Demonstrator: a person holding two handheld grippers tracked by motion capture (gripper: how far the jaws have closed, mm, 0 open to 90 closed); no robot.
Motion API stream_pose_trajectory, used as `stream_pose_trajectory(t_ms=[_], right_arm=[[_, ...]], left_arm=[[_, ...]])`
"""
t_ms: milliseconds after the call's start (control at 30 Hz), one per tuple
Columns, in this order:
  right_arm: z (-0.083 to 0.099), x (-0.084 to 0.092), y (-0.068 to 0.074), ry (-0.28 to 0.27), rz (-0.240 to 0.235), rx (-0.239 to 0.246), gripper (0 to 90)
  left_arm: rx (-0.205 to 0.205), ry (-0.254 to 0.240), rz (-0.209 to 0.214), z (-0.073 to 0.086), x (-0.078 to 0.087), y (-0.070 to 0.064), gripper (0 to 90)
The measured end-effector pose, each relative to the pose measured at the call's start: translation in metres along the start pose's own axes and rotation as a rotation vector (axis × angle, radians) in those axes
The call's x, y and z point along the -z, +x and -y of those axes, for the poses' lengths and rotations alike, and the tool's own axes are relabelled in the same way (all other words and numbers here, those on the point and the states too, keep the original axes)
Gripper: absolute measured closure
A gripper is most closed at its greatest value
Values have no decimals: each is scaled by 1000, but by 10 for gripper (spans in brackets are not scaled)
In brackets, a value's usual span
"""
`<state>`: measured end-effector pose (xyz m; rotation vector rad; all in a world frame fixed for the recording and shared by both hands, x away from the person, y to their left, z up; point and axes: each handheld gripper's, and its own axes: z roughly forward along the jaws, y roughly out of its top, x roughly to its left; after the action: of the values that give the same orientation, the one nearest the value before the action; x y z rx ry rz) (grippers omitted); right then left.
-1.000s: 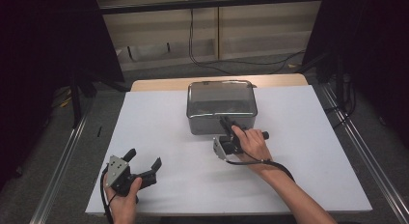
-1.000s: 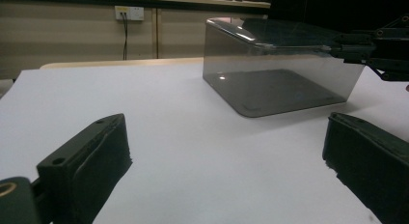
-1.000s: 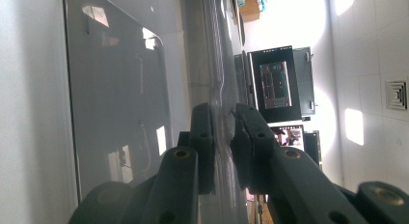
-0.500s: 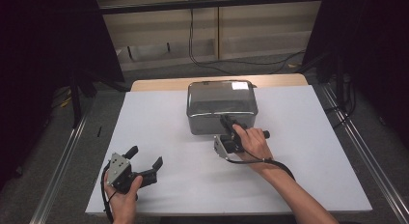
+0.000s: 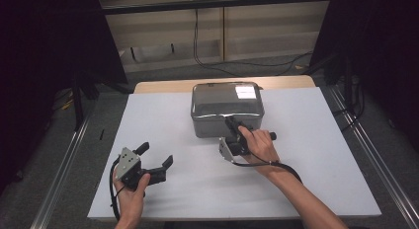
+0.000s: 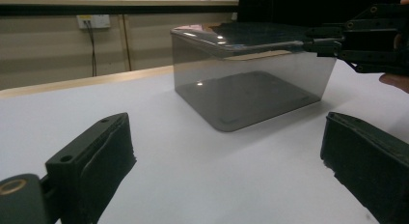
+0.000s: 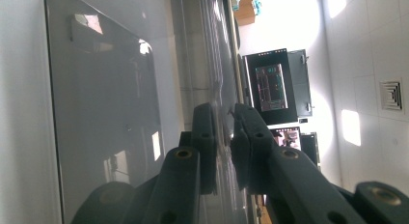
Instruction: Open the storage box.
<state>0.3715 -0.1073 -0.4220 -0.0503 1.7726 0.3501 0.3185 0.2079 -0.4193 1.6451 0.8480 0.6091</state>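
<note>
White tabletop bears steel box.

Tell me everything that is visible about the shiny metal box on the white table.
The shiny rectangular metal box looks like polished steel, with rounded corners and mirror-like walls that reflect a ceiling light and the room. It rests flat on the white table, towards the far edge, near the middle. A thin rim runs around its top. The right gripper, turned on its side, is shut on that rim at the near side. The left gripper stands open, apart from it.

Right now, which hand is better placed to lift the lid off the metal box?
Right. The right gripper is already shut on the near lid rim of the metal box; the left gripper hangs open, well short.
</note>
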Motion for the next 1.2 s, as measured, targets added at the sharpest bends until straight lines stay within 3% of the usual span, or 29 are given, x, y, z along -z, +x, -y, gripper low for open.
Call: stream_pose_trajectory(t_ms=[100,133,200,367,433,500,600,700,767,967,1067,1200], right_arm=[[0,1,-1,0,7,-1,800],[0,1,-1,0,6,-9,798],[0,0,-2,-4,-8,1,798],[0,0,-7,-10,-3,-21,799],[0,1,-10,-13,0,-11,803],[0,1,-11,-9,15,-11,808],[0,1,-10,-12,13,1,808],[-1,0,-9,-8,15,4,809],[-1,0,-9,-13,24,-2,808],[0,1,-11,-16,28,-14,809],[0,1,-11,-17,29,-24,808],[0,1,-12,-16,27,-20,809]], left_arm=[[-24,1,13,0,-4,0,31],[-14,1,18,0,-6,0,31],[46,9,33,-2,-15,1,32],[57,-5,39,-8,-25,4,34],[56,-14,35,-11,-31,4,36],[-2,-33,16,-13,-38,4,38],[9,-20,18,-14,-42,6,35],[-16,-21,23,-14,-49,6,34],[-5,-54,51,-13,-57,10,36],[1,-50,29,-15,-68,16,41],[0,-12,30,-19,-78,18,41],[-9,-13,51,-24,-87,16,36]])
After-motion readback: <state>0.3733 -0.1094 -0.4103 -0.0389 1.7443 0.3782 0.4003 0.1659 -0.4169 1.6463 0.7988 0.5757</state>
